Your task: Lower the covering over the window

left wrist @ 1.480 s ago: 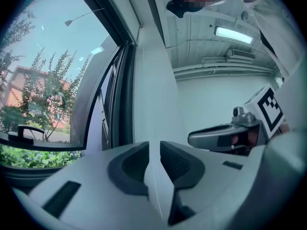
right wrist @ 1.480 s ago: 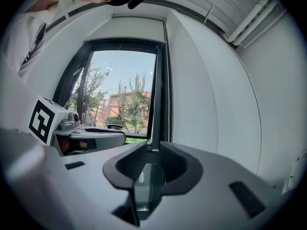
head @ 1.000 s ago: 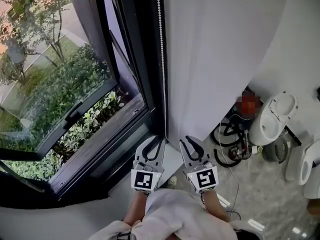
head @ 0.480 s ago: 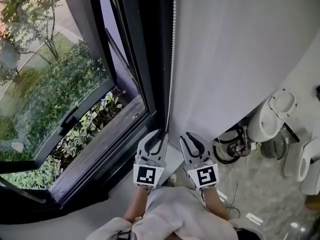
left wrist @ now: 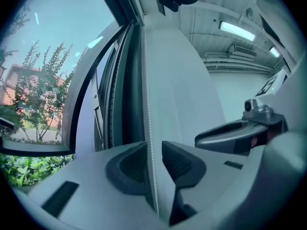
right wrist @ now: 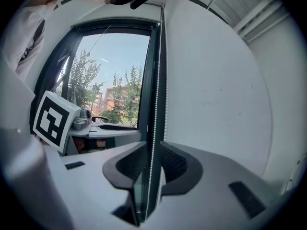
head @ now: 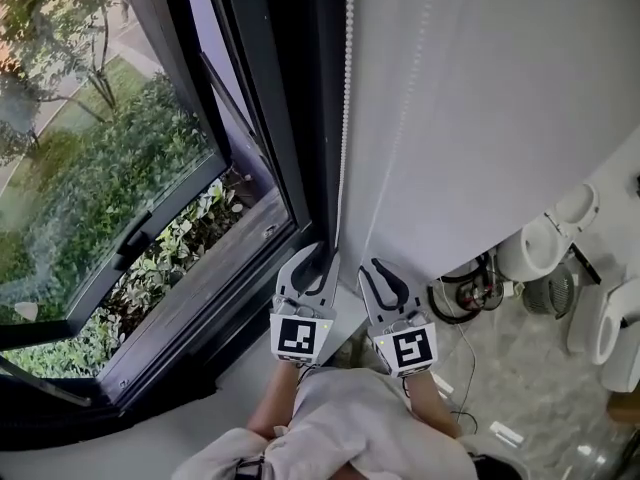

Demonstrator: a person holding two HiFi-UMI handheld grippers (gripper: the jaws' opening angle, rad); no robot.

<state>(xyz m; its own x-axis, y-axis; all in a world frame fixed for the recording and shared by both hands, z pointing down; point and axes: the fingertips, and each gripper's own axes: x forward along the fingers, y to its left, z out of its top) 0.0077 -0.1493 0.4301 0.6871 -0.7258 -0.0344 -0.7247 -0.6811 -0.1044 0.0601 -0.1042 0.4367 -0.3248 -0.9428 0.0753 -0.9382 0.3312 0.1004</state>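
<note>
A white roller blind [head: 480,118] hangs beside the dark window frame [head: 280,118], and its lower edge is out of sight. Two strands of white bead chain [head: 345,118] run down its left edge. My left gripper [head: 318,261] points at the left strand. In the left gripper view the chain [left wrist: 150,143] passes between the jaws of the left gripper [left wrist: 154,162]. They have just been opening, and a gap shows beside the chain. My right gripper [head: 372,271] holds level at the other strand [head: 405,118]. That strand [right wrist: 153,128] hangs in the gap of the right gripper [right wrist: 152,164], whose pads stand clear of it.
The window sash [head: 150,228] is tilted open, with green shrubs [head: 100,198] outside. On the floor at the right stand white appliances [head: 545,243] and a tangle of black cables [head: 470,293]. The person's light sleeves fill the bottom of the head view.
Both grippers have moved toward the window and the chain. A second chain strand now shows over the blind. The left jaws stand slightly wider apart.
</note>
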